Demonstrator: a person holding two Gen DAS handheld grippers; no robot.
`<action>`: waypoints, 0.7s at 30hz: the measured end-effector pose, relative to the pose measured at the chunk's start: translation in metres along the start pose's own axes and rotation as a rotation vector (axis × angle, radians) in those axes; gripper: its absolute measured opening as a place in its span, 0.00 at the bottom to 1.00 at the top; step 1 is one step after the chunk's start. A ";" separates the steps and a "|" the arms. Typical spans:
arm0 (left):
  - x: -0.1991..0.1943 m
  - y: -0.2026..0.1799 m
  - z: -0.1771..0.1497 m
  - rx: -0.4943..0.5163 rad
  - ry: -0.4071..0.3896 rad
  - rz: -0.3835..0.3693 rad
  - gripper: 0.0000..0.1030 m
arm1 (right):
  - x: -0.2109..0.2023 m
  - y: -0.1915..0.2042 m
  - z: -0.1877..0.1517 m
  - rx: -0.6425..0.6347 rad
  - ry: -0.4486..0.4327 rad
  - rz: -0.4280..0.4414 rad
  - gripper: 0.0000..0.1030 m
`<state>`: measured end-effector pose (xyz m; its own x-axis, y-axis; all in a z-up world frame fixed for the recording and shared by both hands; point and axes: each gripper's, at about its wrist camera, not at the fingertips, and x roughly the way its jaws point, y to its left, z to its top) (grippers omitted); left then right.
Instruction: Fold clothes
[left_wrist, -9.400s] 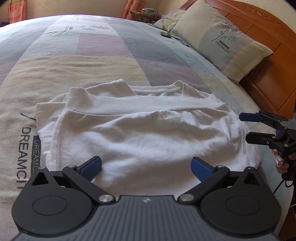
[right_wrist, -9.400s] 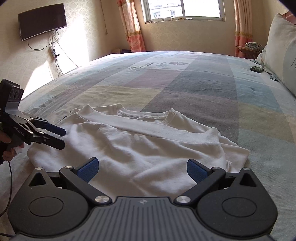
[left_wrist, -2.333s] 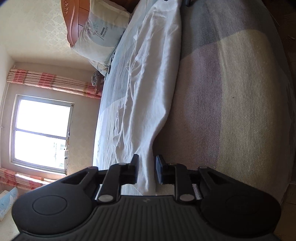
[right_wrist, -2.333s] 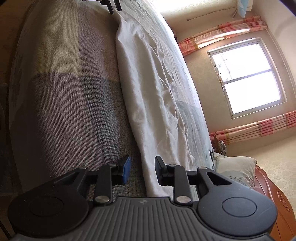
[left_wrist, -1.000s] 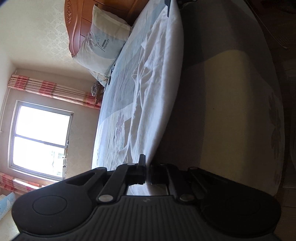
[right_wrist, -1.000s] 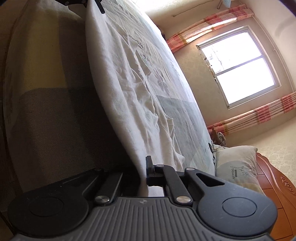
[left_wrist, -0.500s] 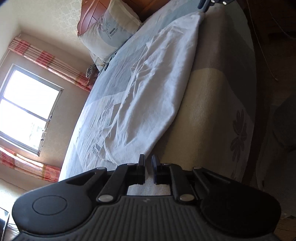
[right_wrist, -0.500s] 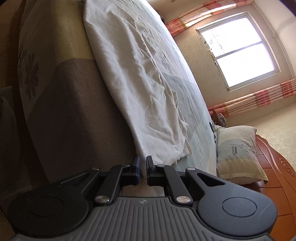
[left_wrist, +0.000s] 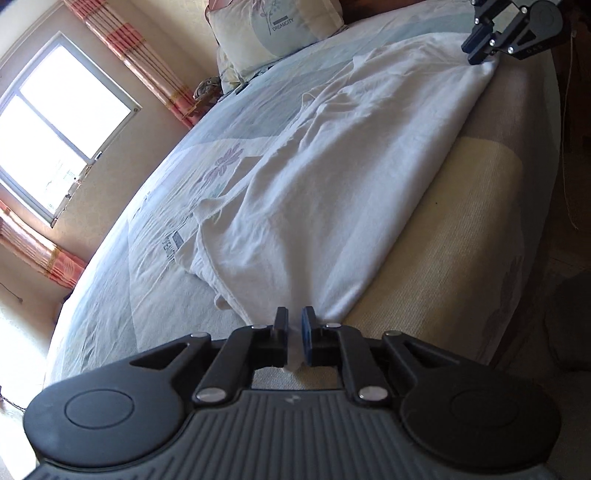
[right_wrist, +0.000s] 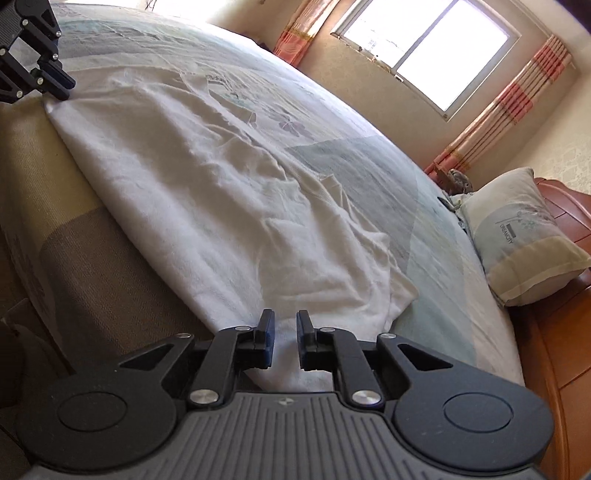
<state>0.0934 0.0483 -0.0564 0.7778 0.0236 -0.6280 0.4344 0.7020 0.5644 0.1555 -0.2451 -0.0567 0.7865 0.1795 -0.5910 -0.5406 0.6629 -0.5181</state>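
Left gripper (left_wrist: 294, 334): jaws a narrow slit apart, a white fabric corner between them; whether the pads press it cannot be told. Right gripper (right_wrist: 283, 338): jaws just opening, slightly apart, cloth between and beneath. White crumpled cotton garment (left_wrist: 332, 177): spread along the near edge of the patchwork-quilted bed (left_wrist: 476, 236), spanning both grippers. Beyond: open quilt; printed pillow (right_wrist: 524, 251) at the wooden headboard (right_wrist: 569, 206); sunlit window (right_wrist: 424, 48).

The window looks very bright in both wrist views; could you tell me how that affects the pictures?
Left wrist view: window blown out white, white garment evenly lit, bed's near side shadowed. Right wrist view: window likewise overexposed, glare washing the bedspread far end; fisheye curves the bed.
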 end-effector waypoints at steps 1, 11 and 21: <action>-0.004 0.004 -0.001 -0.012 0.019 -0.009 0.12 | -0.001 -0.001 -0.007 0.010 0.008 0.009 0.18; 0.048 0.088 0.068 -0.404 -0.148 -0.255 0.66 | 0.014 -0.061 0.047 0.222 -0.105 0.172 0.71; 0.096 0.130 0.048 -0.680 0.018 -0.439 0.69 | 0.083 -0.090 0.031 0.439 0.001 0.464 0.85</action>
<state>0.2467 0.1079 -0.0178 0.5907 -0.3468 -0.7285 0.3224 0.9292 -0.1809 0.2786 -0.2669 -0.0397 0.4993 0.5189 -0.6939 -0.6520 0.7524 0.0935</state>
